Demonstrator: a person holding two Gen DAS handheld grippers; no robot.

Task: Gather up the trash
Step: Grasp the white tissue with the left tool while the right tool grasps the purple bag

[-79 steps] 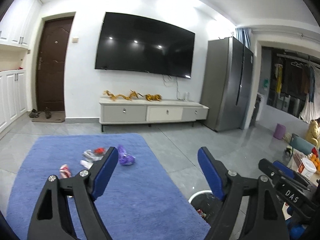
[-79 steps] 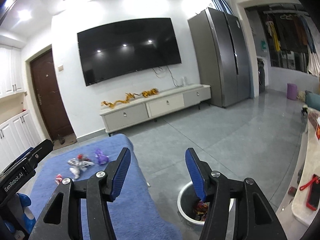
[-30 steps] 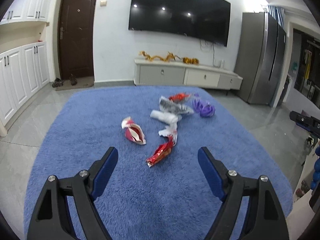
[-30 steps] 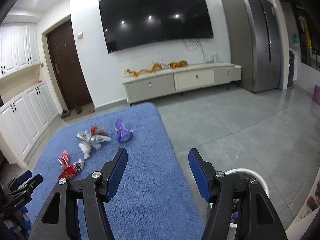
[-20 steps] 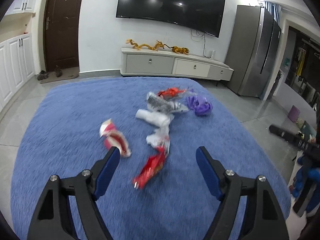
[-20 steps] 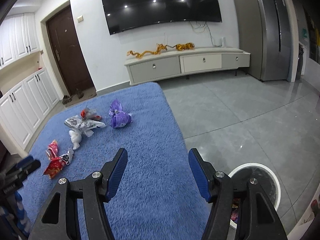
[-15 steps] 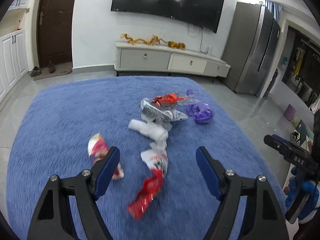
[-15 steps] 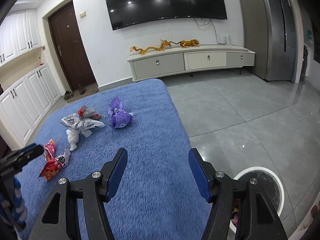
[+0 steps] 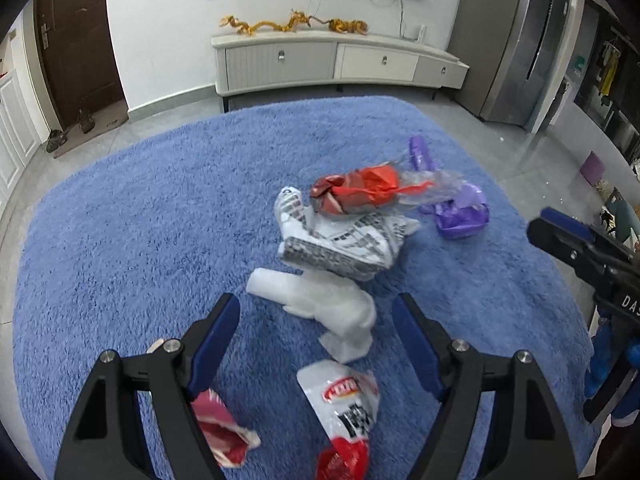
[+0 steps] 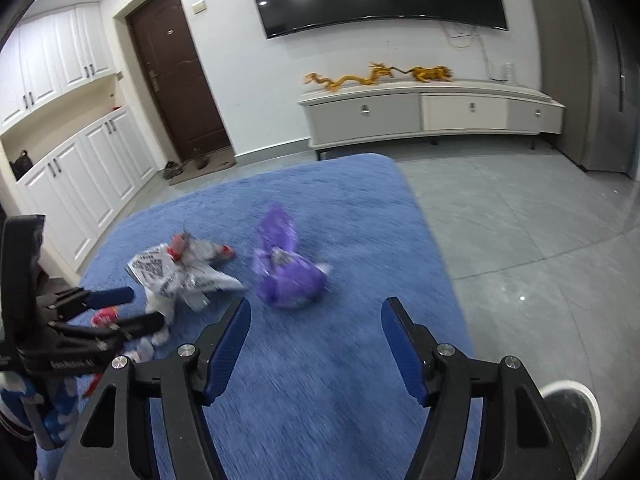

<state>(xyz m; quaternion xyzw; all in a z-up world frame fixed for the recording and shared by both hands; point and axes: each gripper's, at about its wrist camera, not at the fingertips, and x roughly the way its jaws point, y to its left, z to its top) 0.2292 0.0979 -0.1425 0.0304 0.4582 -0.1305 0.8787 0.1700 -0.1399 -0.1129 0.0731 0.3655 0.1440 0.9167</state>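
The trash lies in a loose cluster on the blue rug (image 9: pixel 120 240), and the white crumpled wrapper (image 9: pixel 320 300) at its middle serves as the landmark. The left tool (image 9: pixel 316 332) hangs right over the near end of that wrapper, jaws wide apart with nothing gripped; the wrapper's long axis runs slantwise across the gap between the fingers, so a slight turn would probably square the bite. Nearer than the wrapper, almost under the left tool, sit a red-and-white snack bag (image 9: pixel 344 412) and a red torn packet (image 9: pixel 220 436). Beyond it lie the grey-printed bag (image 9: pixel 340 240) and the red wrapper (image 9: pixel 356 192); to the far right of it, the purple bag (image 10: pixel 286 276). The right tool (image 10: pixel 316 332) is empty, its jaws opening, and the purple bag lies just ahead of it, slightly left of centre, so that hand looks nearer to it. The white bin (image 10: pixel 588 396) stands off the rug, at the right tool's right
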